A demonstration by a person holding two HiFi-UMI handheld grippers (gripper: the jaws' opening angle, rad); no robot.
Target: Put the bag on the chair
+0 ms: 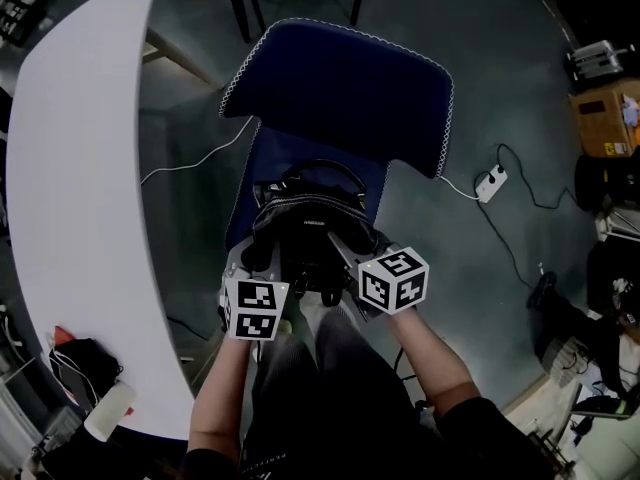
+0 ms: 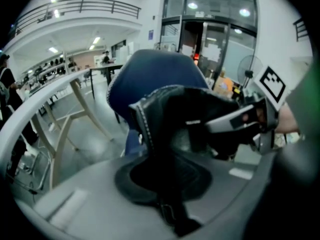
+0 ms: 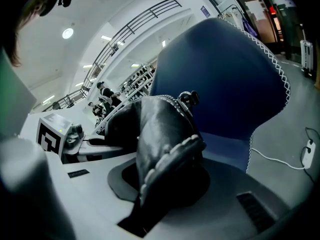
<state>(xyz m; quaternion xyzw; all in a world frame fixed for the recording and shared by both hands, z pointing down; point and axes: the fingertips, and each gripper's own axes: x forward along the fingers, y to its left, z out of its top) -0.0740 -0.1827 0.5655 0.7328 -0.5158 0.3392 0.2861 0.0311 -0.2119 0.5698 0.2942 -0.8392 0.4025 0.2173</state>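
A black leather bag (image 1: 310, 223) rests on the seat of a blue chair (image 1: 340, 78), its handle arched toward the backrest. Both grippers sit at the bag's near side. My left gripper (image 1: 268, 270) is shut on a strap of the bag (image 2: 185, 119); the strap runs down between its jaws (image 2: 170, 184). At the bag's right corner, my right gripper (image 1: 350, 255) has the padded edge of the bag (image 3: 155, 134) between its jaws (image 3: 160, 184). The chair back (image 3: 225, 79) rises just behind the bag.
A curved white table (image 1: 70, 198) runs along the left, with small items at its near end (image 1: 85, 368). A power strip (image 1: 491, 183) with cables lies on the floor to the right. A cardboard box (image 1: 605, 118) and a case (image 1: 598, 60) stand further right.
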